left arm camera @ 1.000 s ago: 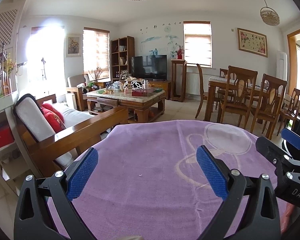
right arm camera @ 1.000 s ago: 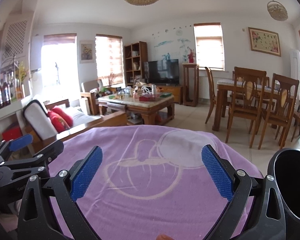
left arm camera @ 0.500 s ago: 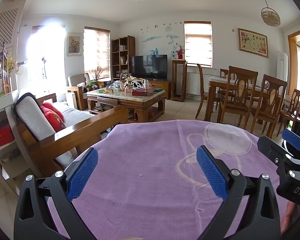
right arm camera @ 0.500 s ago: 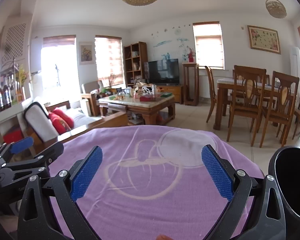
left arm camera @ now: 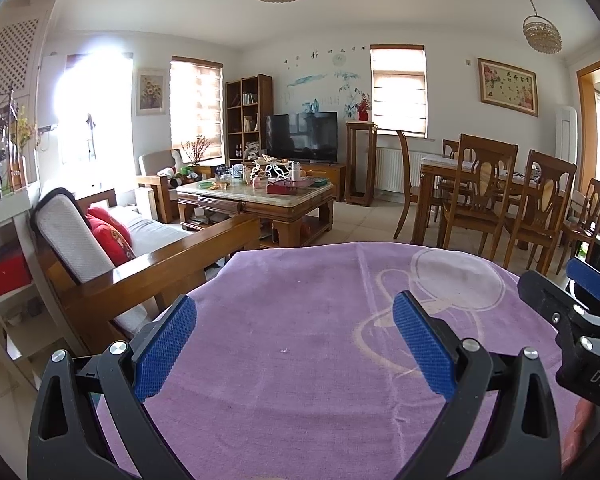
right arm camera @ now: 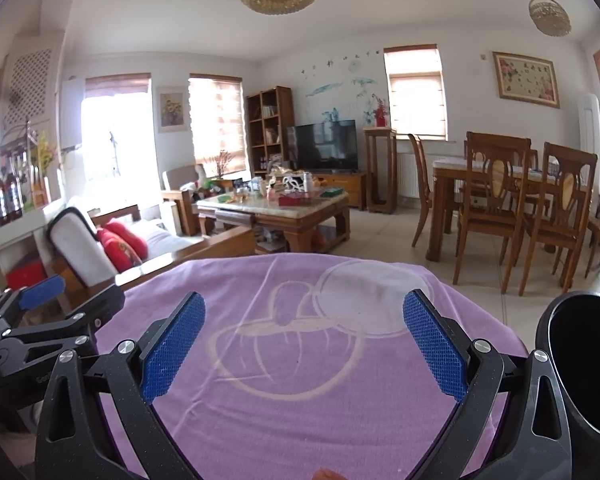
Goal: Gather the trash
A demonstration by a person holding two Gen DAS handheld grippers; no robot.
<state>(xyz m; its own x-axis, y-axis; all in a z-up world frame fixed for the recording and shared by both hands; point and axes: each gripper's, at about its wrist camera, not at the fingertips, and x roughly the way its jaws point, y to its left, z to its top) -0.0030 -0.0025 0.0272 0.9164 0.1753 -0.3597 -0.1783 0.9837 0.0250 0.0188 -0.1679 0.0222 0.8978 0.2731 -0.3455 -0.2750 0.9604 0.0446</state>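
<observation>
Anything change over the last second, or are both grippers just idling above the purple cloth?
Nothing visibly changed. The left gripper and right gripper stay open and empty above the purple cloth, and the black bin stays at the right edge.

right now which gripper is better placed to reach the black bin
Right. The black bin sits just beside the right gripper, on its outer side; the left gripper is farther away. Both are open and empty.
</observation>
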